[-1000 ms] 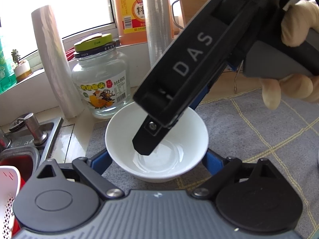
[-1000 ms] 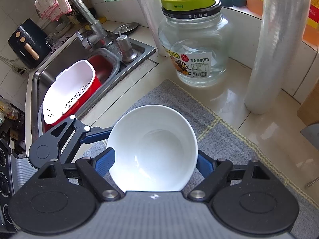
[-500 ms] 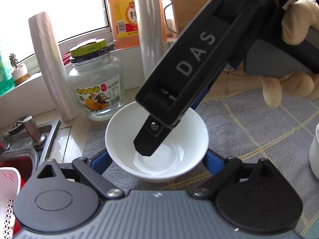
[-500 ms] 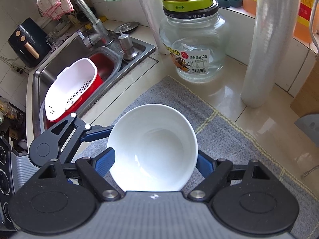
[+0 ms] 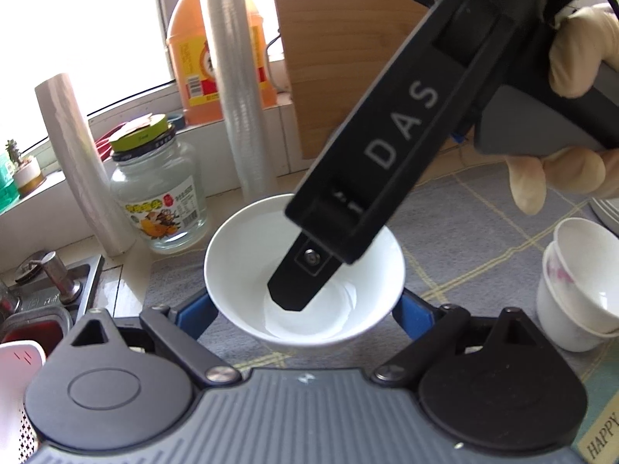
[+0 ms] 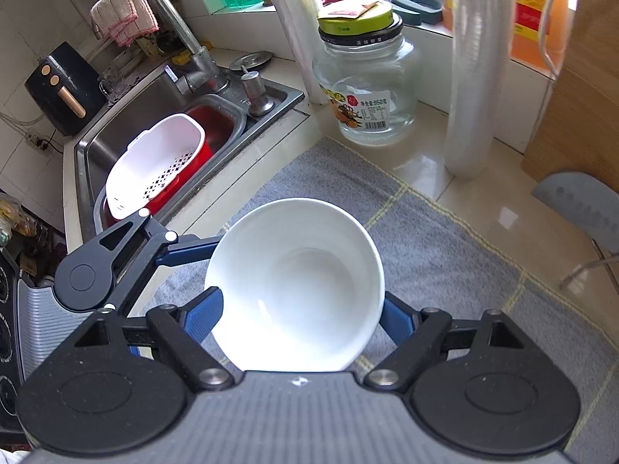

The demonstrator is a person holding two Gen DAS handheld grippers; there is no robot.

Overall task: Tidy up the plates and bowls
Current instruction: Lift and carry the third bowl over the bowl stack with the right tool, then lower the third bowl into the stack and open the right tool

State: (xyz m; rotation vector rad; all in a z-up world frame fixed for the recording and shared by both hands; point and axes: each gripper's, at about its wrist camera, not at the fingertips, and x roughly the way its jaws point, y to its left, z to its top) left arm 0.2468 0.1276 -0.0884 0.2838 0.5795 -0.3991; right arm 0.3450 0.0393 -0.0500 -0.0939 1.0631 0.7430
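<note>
Both wrist views look steeply down, close along their own fingers, at the shared white bowl [image 5: 247, 255] [image 6: 301, 282], glass jar [image 5: 158, 193] [image 6: 367, 89] beyond.

In the left wrist view the right hand-held gripper [image 5: 298, 290] covers a part of the inside of the white bowl [image 5: 240, 263], and the gloved hand [image 5: 572, 116] that holds it is cut off by the right edge. The blue fingers [image 6: 201, 319] of both grippers go behind the bowl wall, so it is not possible to see where the pads touch it. The stacked cups [image 5: 576, 294] are cut by the right edge, the white colander [image 5: 15, 386] by the left edge, the orange bottle [image 6: 537, 11] by the top edge in the right wrist view, and the jar label [image 5: 162, 216] is too blurred to read.
</note>
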